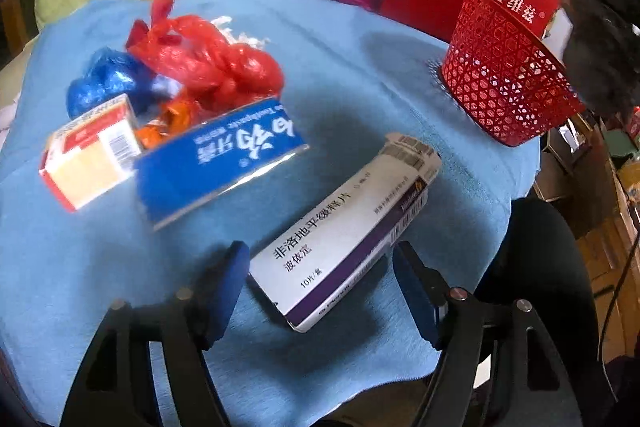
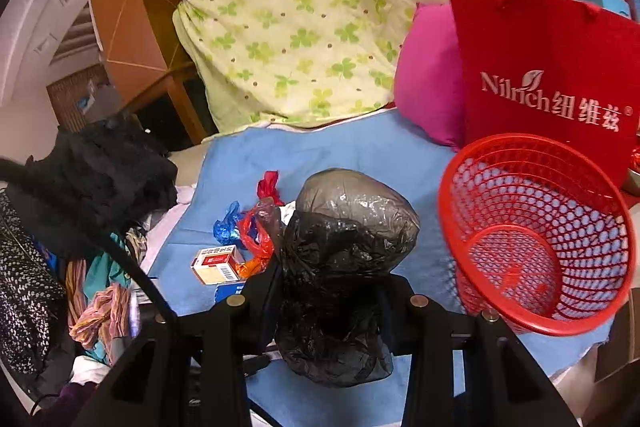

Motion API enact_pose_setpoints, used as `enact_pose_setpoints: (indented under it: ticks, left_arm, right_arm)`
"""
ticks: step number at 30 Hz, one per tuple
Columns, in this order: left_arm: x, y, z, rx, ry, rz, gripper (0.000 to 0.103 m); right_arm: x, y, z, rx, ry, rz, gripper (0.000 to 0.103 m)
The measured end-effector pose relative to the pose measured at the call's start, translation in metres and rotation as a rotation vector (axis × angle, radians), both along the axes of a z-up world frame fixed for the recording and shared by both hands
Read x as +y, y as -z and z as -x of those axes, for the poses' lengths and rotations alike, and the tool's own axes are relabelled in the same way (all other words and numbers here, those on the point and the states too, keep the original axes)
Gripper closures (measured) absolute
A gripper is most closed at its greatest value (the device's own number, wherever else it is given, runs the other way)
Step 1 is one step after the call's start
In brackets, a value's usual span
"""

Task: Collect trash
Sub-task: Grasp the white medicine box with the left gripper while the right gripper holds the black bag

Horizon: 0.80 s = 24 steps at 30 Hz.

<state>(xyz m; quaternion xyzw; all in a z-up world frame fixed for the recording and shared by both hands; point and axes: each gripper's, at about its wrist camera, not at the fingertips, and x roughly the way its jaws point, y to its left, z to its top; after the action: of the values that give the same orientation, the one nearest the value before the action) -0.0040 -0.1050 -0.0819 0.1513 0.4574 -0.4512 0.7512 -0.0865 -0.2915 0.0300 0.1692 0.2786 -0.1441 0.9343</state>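
Observation:
In the left wrist view my left gripper [image 1: 320, 259] is open, its blue-padded fingers either side of a white and purple medicine box [image 1: 340, 231] lying on the blue cloth [image 1: 352, 67]. Beyond it lie a blue toothpaste box [image 1: 216, 159], a small red and yellow box [image 1: 92, 155], a red plastic bag [image 1: 212, 59] and a blue plastic bag [image 1: 104, 79]. The red mesh basket [image 1: 508, 75] stands at the right. In the right wrist view my right gripper [image 2: 328, 279] is shut on a crumpled black plastic bag [image 2: 344, 255], left of the empty red basket [image 2: 536, 231].
A red Nilrich paper bag [image 2: 548, 83] and a magenta cushion [image 2: 428, 87] stand behind the basket. A green clover-print quilt [image 2: 312, 15] lies at the back. Clothes and a black garment [image 2: 100, 171] pile up at the cloth's left edge.

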Motion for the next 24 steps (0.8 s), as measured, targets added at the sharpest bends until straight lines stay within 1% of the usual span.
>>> enact_pose_setpoints:
  ticks: [1,3,4,6,7,8,12,14,16,17,19,20,21,22,23,24]
  left_arm:
    - [-0.003,0.002,-0.002,-0.003,-0.005,0.000,0.030]
    - [-0.007,0.005,-0.005,-0.014,-0.019,-0.005,0.051]
    - [-0.008,0.005,-0.004,-0.020,-0.030,-0.003,0.052]
    - [-0.009,0.004,-0.004,-0.030,-0.049,0.003,0.058]
    - [-0.010,0.003,-0.006,-0.042,-0.057,0.011,0.066]
    - [-0.008,-0.002,-0.003,-0.051,-0.067,0.026,0.081]
    - [-0.006,-0.008,-0.001,-0.053,-0.101,0.037,0.099]
    - [-0.004,-0.006,-0.004,-0.058,-0.125,0.032,0.099]
    - [-0.012,0.004,-0.004,-0.090,-0.155,-0.008,0.099]
    - [-0.011,0.011,-0.004,-0.092,-0.162,-0.018,0.099]
    - [-0.010,0.012,0.001,-0.065,-0.159,0.017,0.099]
    - [-0.008,0.009,0.002,-0.058,-0.167,0.027,0.095]
    - [-0.009,0.008,0.002,-0.047,-0.169,0.037,0.081]
    - [-0.007,0.003,0.004,-0.036,-0.165,0.055,0.069]
    - [-0.006,0.000,0.006,-0.046,-0.170,0.058,0.043]
    - [-0.009,0.000,0.003,-0.074,-0.183,0.047,0.032]
  right_arm:
    - [-0.001,0.000,0.003,-0.002,0.005,0.006,0.061]
    - [-0.004,-0.003,0.012,-0.009,0.015,0.018,0.061]
    - [-0.006,-0.003,0.016,-0.011,0.019,0.021,0.061]
    - [-0.010,-0.007,0.024,-0.023,0.032,0.039,0.061]
    - [-0.012,-0.008,0.028,-0.030,0.040,0.049,0.061]
    - [-0.014,-0.010,0.031,-0.035,0.045,0.056,0.061]
    - [-0.026,-0.015,0.048,-0.066,0.074,0.051,0.061]
    - [-0.034,-0.015,0.054,-0.073,0.089,0.041,0.061]
    - [-0.042,-0.016,0.062,-0.080,0.110,0.038,0.061]
    - [-0.045,-0.016,0.065,-0.081,0.120,0.038,0.061]
    - [-0.052,-0.017,0.072,-0.083,0.137,0.037,0.061]
    - [-0.055,-0.016,0.076,-0.083,0.143,0.033,0.061]
    - [-0.057,-0.015,0.077,-0.081,0.146,0.032,0.061]
    - [-0.058,-0.014,0.080,-0.080,0.148,0.032,0.061]
    - [-0.060,-0.012,0.082,-0.078,0.151,0.030,0.061]
    - [-0.061,-0.011,0.083,-0.076,0.151,0.023,0.060]
